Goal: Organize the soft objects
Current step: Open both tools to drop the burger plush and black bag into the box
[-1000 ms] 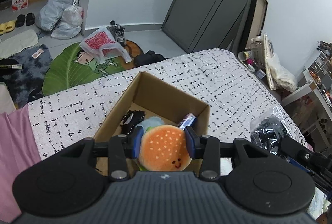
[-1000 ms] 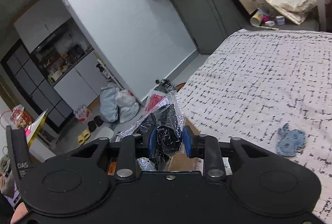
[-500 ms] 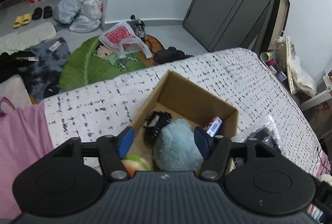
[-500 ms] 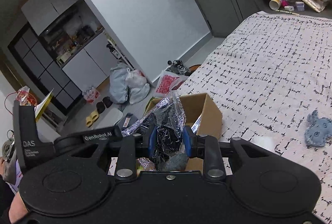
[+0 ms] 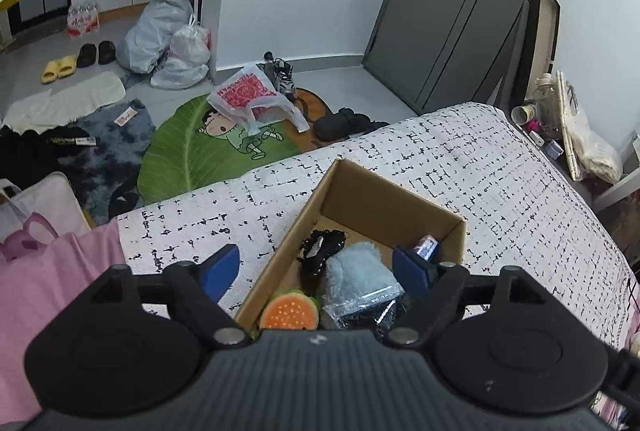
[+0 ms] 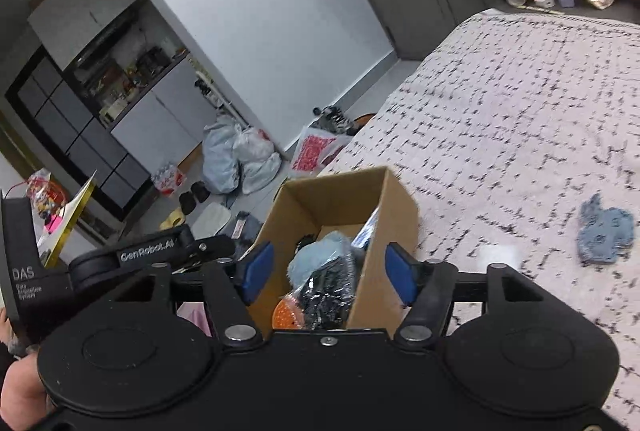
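Note:
A cardboard box (image 5: 394, 197) stands on the bed. In it lie an orange burger plush (image 5: 290, 312), a light blue fluffy toy (image 5: 356, 273), a black item (image 5: 320, 245) and a clear bag of black things (image 5: 366, 309). My left gripper (image 5: 318, 269) is open and empty above the box's near end. In the right wrist view the box (image 6: 396, 207) holds the blue toy (image 6: 316, 257), the bag (image 6: 330, 289) and the burger (image 6: 284, 313). My right gripper (image 6: 328, 273) is open and empty just above them. A blue-grey soft piece (image 6: 604, 231) lies on the bed to the right.
The bed cover (image 5: 460, 159) is white with black dashes. A pink cloth (image 5: 48, 271) lies at the bed's left. The floor beyond holds a green leaf rug (image 5: 200, 151), plastic bags (image 5: 168, 39) and shoes. The left gripper's body (image 6: 132, 255) is left of the box.
My left gripper opened and dropped the burger plush into the box. My right gripper moved over the box, opened and released the clear bag of black things into it.

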